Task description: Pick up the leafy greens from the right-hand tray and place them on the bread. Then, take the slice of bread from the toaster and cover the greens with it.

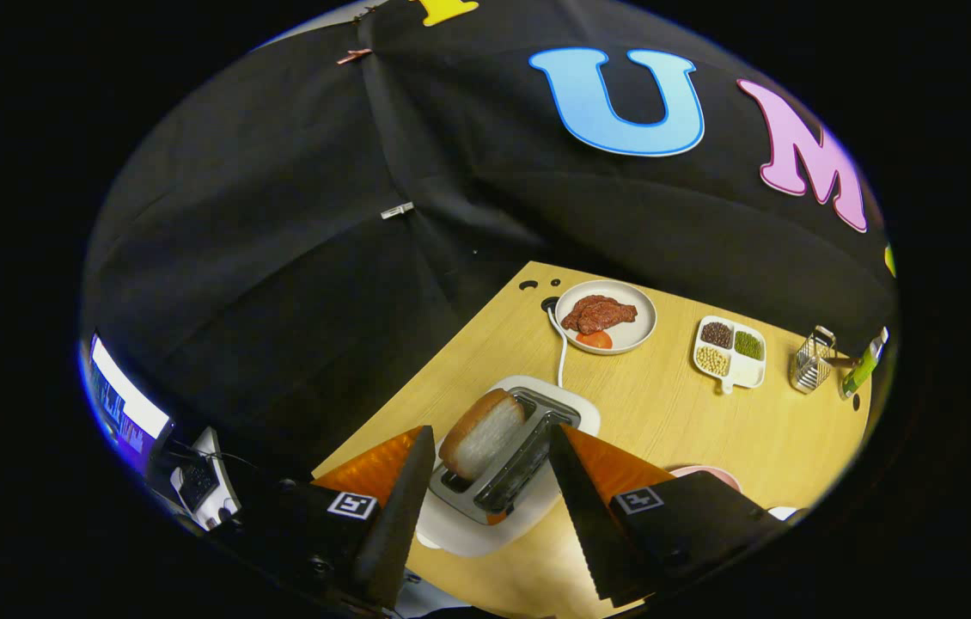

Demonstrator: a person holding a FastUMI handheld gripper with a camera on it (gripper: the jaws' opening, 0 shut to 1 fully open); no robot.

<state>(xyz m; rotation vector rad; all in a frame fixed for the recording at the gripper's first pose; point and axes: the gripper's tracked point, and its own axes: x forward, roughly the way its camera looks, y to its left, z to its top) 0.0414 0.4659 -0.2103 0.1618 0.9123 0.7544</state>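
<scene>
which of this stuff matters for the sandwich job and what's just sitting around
For the job:
- bread slice standing in the toaster
- hand-held gripper, open, its fingers either side of the toaster

Lying about:
- plate of meat
- divided dish of beans
- wire holder

My one camera rides the gripper (490, 443), looking steeply down, close above the toaster (507, 460), across the table (666, 404).

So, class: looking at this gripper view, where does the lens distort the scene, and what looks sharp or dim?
Gripper view: the fisheye bends the table edge and wall into curves; the bread slice in the toaster, between the open tool fingers, is well lit and sharp; the plate and divided dish beyond are small but clear; the screen looks smeared and glaring.
</scene>
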